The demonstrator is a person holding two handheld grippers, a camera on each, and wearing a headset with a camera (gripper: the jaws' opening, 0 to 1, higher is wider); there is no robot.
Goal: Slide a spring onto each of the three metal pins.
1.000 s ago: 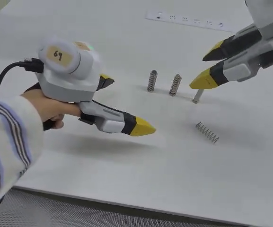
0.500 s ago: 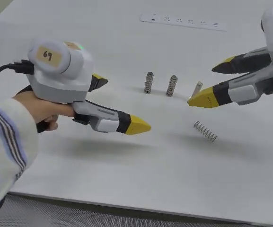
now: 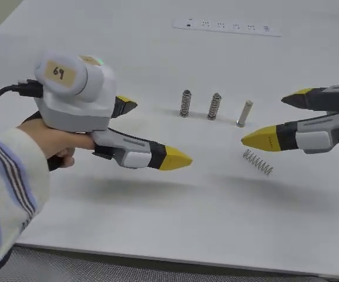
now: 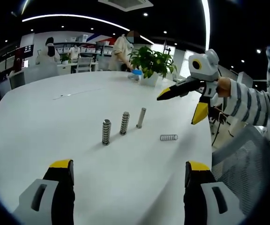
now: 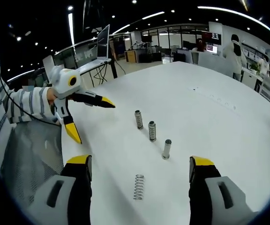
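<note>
Held the left gripper (image 3: 160, 131) above the near left part of the tabletop (image 3: 157, 223), with jaws wide apart and nothing between them. Kept it well away from the pins.

Held the right gripper (image 3: 266, 119) out by the right edge, also spread open and empty, hanging just above the loose spring (image 3: 257, 163). Found that spring lying flat on its side, a little nearer than the row of pins and touching none of them.

Farther back, counted three pins in a row across the middle: a first sprung pin (image 3: 185, 102), a second sprung pin (image 3: 215, 106), and the bare pin (image 3: 244, 113) at the right end, standing up just behind the loose spring.

Far off by the back edge, spotted a white power strip (image 3: 227, 26).

Judged one spring left to put on. Could go wrong from here:
- Might roll away if nudged from the side, being round and light.
- Might pop out if squeezed too hard.
- Might knock the bare pin over with a jaw.
- Might miss the pin's top if carried crooked.
</note>
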